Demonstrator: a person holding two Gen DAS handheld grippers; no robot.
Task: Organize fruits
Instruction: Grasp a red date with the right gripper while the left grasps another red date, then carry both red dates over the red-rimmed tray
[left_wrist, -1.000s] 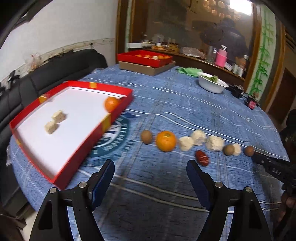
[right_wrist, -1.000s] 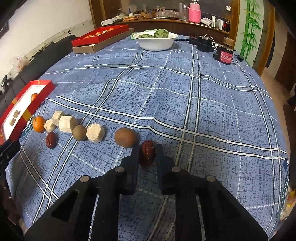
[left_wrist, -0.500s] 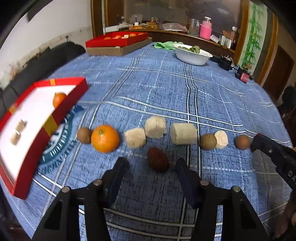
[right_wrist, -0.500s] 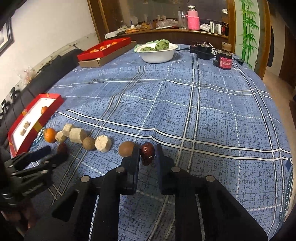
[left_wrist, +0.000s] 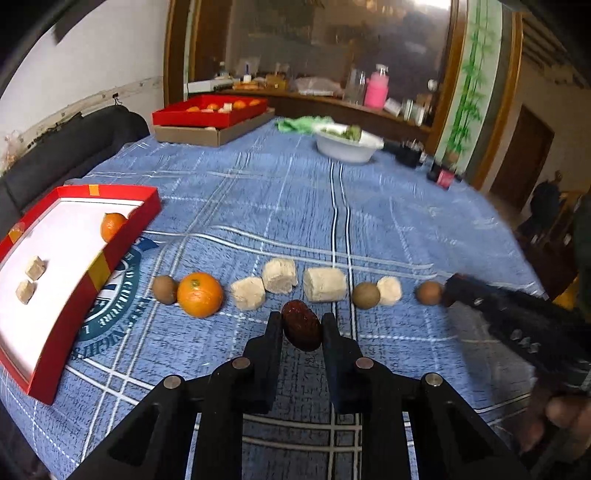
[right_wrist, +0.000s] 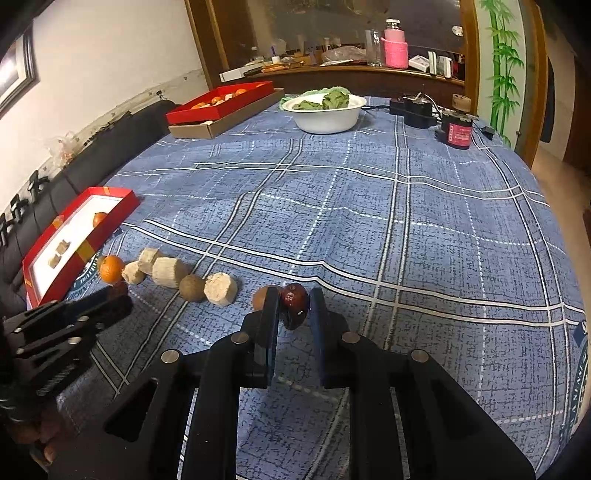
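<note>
Left gripper (left_wrist: 301, 326) pinches dark red wrinkled jujube (left_wrist: 301, 330) near table's front edge, beside row of fruits including round orange tangerine (left_wrist: 200, 294). Right gripper (right_wrist: 293, 308) clamps second glossy dark red jujube (right_wrist: 294, 305). Shallow red-rimmed white tray (left_wrist: 122, 236) at table's left edge.

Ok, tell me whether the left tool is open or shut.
Shut on a date. The left tool has both fingers pressed against the dark red fruit's sides, just in front of the row on the cloth.
</note>
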